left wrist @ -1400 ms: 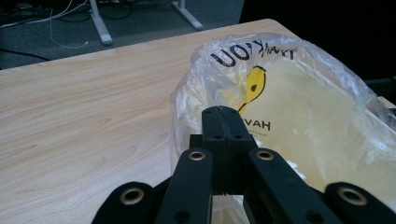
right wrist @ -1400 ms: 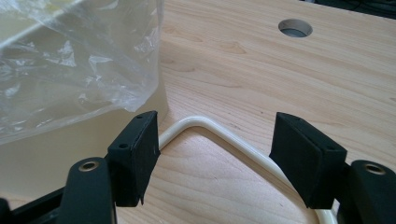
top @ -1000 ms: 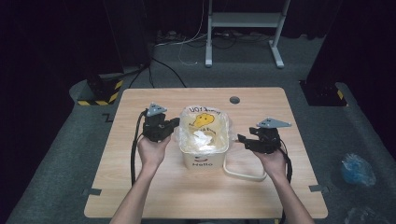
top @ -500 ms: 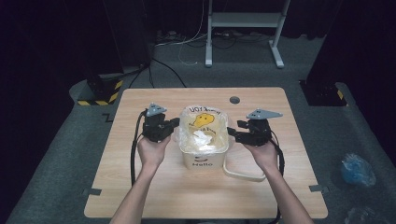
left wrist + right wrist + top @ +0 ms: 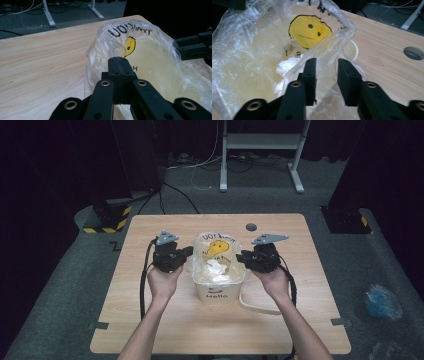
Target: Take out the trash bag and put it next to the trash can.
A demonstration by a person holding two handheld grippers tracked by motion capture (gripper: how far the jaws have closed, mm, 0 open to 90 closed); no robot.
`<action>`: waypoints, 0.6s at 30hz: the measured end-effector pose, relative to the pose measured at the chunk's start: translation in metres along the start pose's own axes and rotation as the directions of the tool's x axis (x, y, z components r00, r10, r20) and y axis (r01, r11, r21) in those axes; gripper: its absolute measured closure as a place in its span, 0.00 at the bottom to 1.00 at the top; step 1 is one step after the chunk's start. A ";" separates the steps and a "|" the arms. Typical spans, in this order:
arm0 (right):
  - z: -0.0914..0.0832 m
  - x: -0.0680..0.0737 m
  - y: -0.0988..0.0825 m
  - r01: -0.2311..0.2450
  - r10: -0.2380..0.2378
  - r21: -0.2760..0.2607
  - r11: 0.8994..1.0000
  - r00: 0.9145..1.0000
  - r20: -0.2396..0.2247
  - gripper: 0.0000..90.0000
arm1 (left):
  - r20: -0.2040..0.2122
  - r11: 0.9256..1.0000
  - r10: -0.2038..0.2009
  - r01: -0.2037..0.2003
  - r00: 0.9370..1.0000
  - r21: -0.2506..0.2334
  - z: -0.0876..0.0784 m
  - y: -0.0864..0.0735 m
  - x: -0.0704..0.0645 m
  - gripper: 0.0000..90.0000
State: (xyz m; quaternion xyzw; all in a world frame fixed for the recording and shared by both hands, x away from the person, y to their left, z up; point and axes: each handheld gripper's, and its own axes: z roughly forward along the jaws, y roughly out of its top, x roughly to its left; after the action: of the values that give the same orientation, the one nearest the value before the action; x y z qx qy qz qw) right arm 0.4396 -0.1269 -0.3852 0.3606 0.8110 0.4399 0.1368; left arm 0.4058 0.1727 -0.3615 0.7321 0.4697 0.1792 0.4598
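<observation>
A white bucket (image 5: 220, 292) marked "Hello" stands mid-table, lined with a clear plastic bag (image 5: 217, 245) that bears a yellow smiley face (image 5: 308, 30). Crumpled white paper (image 5: 287, 67) lies inside. My left gripper (image 5: 189, 252) is at the bag's left rim; its jaws (image 5: 120, 60) are shut on the film there. My right gripper (image 5: 240, 257) is at the right rim. Its jaws (image 5: 326, 61) have just been closing and still stand apart, with a fold of the bag's edge between them. From the left gripper view, the right gripper (image 5: 176, 46) shows across the bag.
A cream loop (image 5: 255, 305) lies on the wooden table (image 5: 150, 330) right of the bucket. A round grey grommet (image 5: 250, 226) sits near the far edge. On the floor are a crumpled bluish bag (image 5: 382, 300) and a white stand (image 5: 260, 150).
My right gripper has moved left and slightly up to the bag's right rim, and its jaws have narrowed around the film. The left gripper has stayed put.
</observation>
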 end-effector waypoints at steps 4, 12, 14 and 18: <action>0.004 0.002 0.003 0.021 -0.020 0.020 1.000 1.000 -0.016 0.94 | 0.006 1.000 0.003 -0.003 1.000 -0.002 0.000 0.000 -0.001 1.00; 0.007 0.002 0.004 0.008 -0.008 0.016 1.000 0.999 -0.045 1.00 | 0.029 1.000 0.028 -0.028 0.999 0.000 0.000 0.002 -0.004 1.00; 0.007 0.002 0.004 0.011 -0.010 0.016 1.000 0.999 -0.051 1.00 | 0.034 1.000 0.028 -0.028 0.999 0.003 0.002 0.001 -0.005 1.00; 0.009 0.005 0.006 0.014 -0.013 0.013 1.000 0.998 -0.068 1.00 | 0.066 0.999 0.035 -0.037 0.997 0.017 0.006 0.001 -0.007 0.99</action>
State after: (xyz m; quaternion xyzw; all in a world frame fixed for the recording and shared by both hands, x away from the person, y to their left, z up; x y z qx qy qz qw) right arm 0.4439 -0.1159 -0.3847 0.3411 0.8205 0.4455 0.1098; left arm 0.4071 0.1634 -0.3630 0.7499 0.4427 0.1593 0.4650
